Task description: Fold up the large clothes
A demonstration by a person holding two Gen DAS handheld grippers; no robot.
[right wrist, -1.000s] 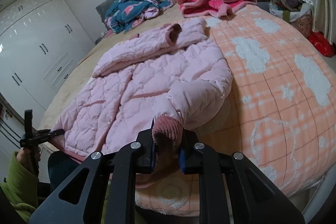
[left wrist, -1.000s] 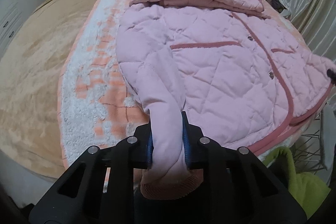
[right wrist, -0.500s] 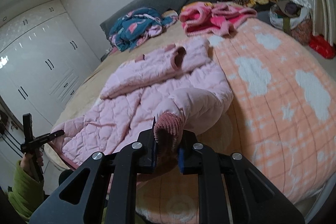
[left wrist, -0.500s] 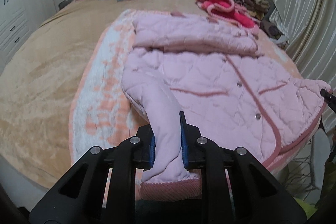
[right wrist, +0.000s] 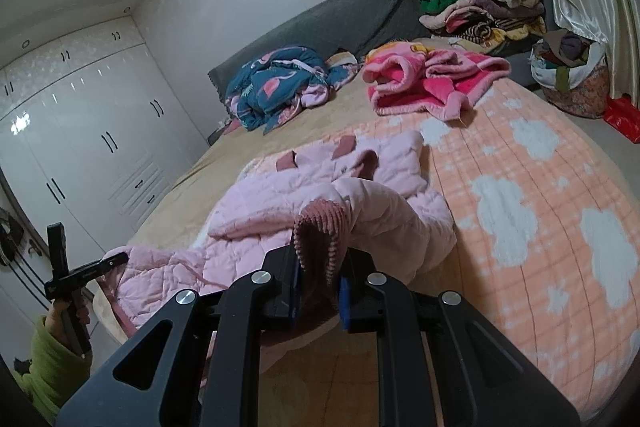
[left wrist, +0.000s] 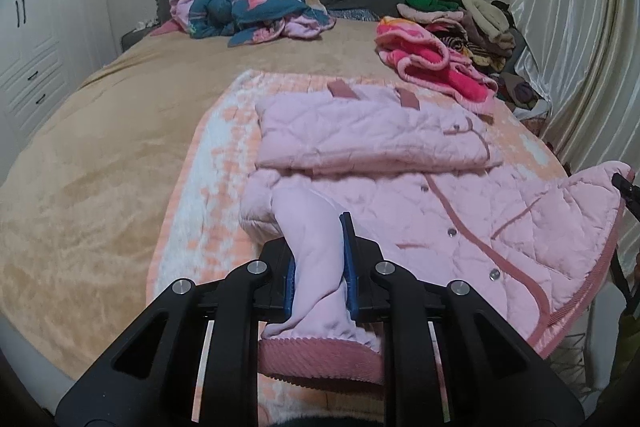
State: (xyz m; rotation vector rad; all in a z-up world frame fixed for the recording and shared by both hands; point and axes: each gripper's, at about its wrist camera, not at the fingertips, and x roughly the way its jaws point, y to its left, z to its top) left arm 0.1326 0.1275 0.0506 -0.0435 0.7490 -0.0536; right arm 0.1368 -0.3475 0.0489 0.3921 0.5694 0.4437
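Lying hood-toward-headboard, lengthwise: pink jacket (left wrist: 400, 163)

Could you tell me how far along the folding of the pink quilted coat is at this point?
Early to middle. Done: the pink coat lies spread on the peach blanket, its hood folded down over the chest. In hand: the left gripper clamps one sleeve, the right gripper the other cuff. Left: laying both sleeves across the body and folding it up.
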